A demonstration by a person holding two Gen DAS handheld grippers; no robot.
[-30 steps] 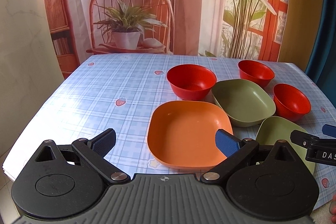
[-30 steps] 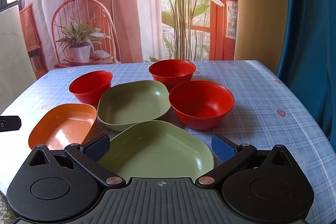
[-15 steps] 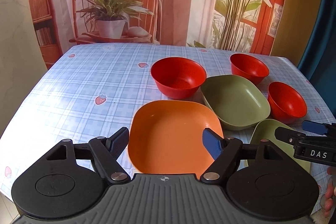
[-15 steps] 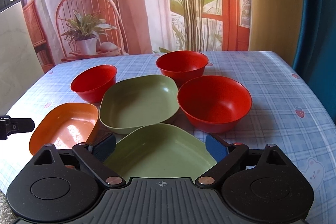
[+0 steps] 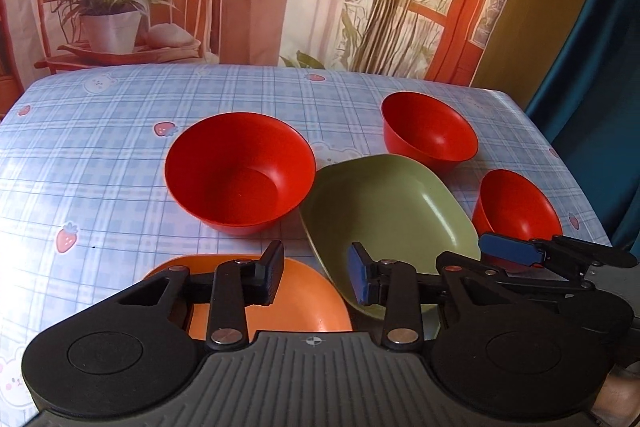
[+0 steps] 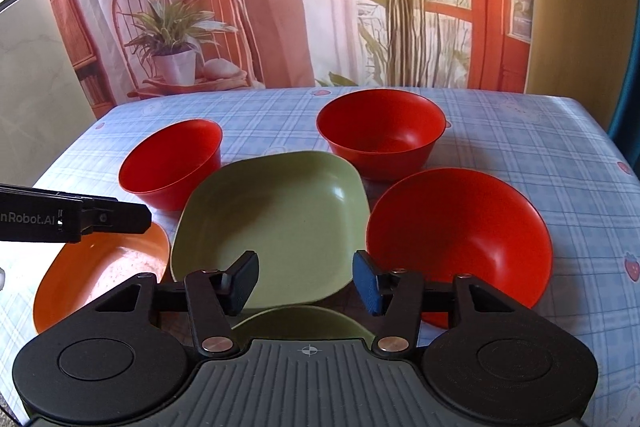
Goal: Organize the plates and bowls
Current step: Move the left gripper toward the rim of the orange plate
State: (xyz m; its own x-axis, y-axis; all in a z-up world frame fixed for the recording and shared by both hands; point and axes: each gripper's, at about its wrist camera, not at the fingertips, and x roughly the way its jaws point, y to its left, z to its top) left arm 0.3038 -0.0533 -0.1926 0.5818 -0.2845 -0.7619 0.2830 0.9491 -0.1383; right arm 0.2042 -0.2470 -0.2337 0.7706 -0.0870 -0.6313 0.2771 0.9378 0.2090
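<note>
Since the earlier frames, both grippers have been carried forward over the near plates, and their jaws, wide before, are now drawn in to a narrow gap with nothing held between them. In the left wrist view, the left gripper is seen over the far rim of the orange plate, which lies at the near edge of the table and is mostly hidden under the gripper body. In the right wrist view, the right gripper is poised over the far rim of the near green plate, only a sliver of which shows; whether either rim is touched cannot be told.

At 12 o'clock from the right gripper the second green plate is found, overlapping the near green plate's far edge. At 2 o'clock of that plate a large red bowl is set just beside it; at 12 to 1 o'clock a second red bowl stands, and at 10 o'clock a third red bowl, tilted toward the camera by the lens. The orange plate is seen at 9 o'clock, partly covered by the left gripper's finger.

All pieces rest on a table covered by a blue checked cloth with strawberry prints. Behind it a printed backdrop of a chair, potted plant and window is hung.
</note>
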